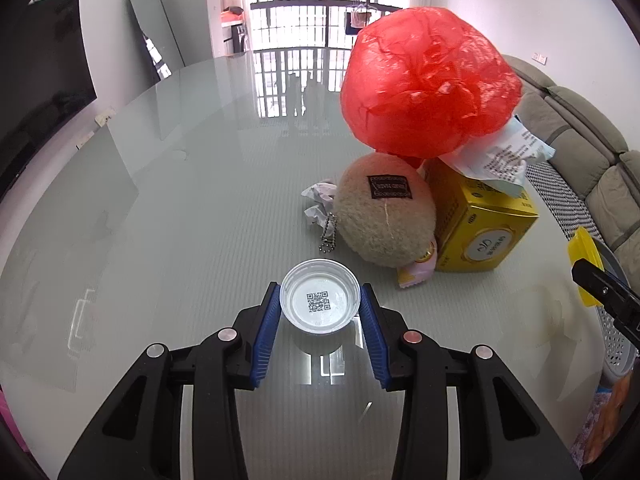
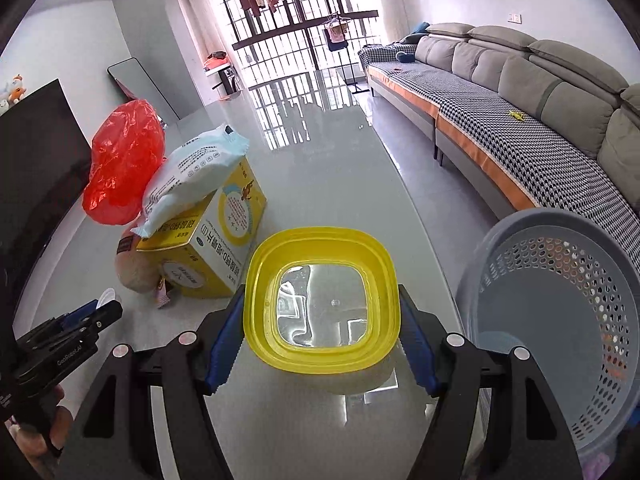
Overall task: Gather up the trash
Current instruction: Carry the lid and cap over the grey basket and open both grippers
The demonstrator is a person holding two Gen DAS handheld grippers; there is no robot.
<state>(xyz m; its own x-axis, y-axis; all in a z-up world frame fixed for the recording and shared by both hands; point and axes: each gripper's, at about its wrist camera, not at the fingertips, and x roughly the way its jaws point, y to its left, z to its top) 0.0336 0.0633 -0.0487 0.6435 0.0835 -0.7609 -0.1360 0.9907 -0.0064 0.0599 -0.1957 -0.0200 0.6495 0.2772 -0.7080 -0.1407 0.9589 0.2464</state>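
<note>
Left gripper: blue-padded fingers flank a small white round plastic cap, open side up, QR code printed inside. Left pad touches the cap's rim; right pad sits just beside it, contact unclear. Cap appears raised slightly off the pale glass tabletop, with its shadow underneath. Read as clamped on the cap.

Right gripper: both blue pads pressed against the sides of a yellow, rounded-square plastic container with a clear bottom, open side facing the camera. Grasped, held over the table edge.

Just right of it, a grey perforated plastic basket stands beside the table, lower than the tabletop. From the left wrist camera the same basket's white-looking mesh wall shows at the far right, behind the right gripper.

Beyond the cap, mid-table: a beige fuzzy oval plush keychain with a black label and a ball chain, leaning against a yellow cardboard box. A pink-and-yellow wrapper pokes out beneath the plush. Crumpled white paper lies just left of the plush.

On top of the box: a pale blue printed plastic packet, tilted. Behind and above it, a bulging red plastic bag.

Far background: grey sofa with a houndstooth cover along the right wall, barred window with laundry hanging.
</note>
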